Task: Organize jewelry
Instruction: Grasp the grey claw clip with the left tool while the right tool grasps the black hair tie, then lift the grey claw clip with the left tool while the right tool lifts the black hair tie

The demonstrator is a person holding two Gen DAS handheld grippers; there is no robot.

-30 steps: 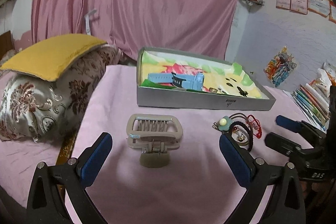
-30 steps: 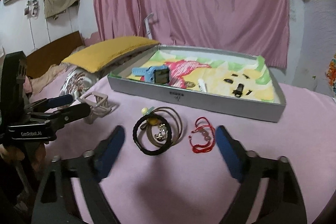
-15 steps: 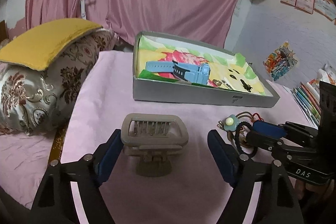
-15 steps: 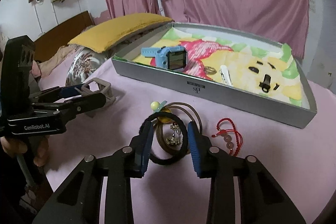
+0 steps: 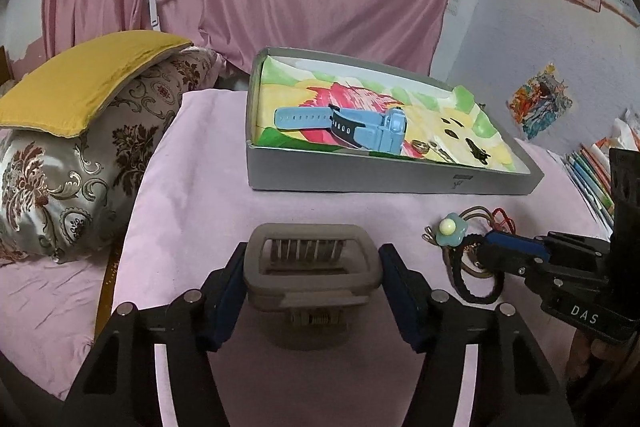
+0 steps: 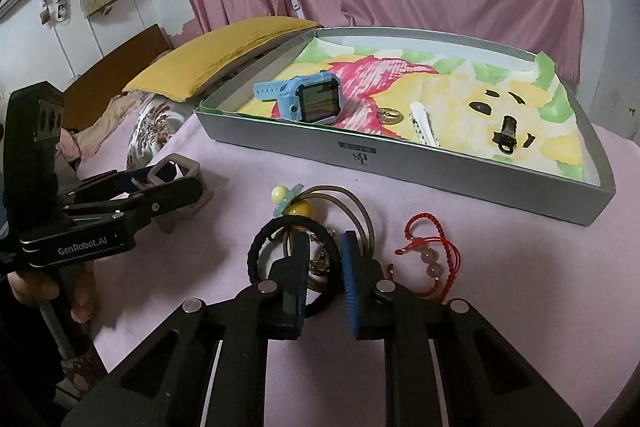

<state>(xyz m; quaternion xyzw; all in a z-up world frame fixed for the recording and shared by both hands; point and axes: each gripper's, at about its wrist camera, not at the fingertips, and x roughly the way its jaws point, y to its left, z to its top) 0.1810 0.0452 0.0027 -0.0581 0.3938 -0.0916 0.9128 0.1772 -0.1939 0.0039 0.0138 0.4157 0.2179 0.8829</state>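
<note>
A taupe hair claw clip [image 5: 312, 267] stands on the pink cloth. My left gripper [image 5: 312, 263] has its blue pads against both sides of it; it also shows in the right wrist view [image 6: 176, 179]. My right gripper [image 6: 324, 255] is closed on the pile of hair ties: a black hair tie [image 6: 276, 235], brown ties with a yellow bead [image 6: 302, 209], and a small charm between the pads. A red cord bracelet [image 6: 432, 259] lies just right of it. The grey box [image 6: 460, 167] holds a blue watch [image 6: 308, 101], a ring [image 6: 390, 115] and small clips.
A patterned pillow with a yellow cushion [image 5: 80, 115] lies left of the cloth. Books [image 5: 592, 171] are stacked at the right. A pink curtain hangs behind the box.
My left gripper moved forward and closed around the claw clip. My right gripper moved down and closed on the hair ties.
</note>
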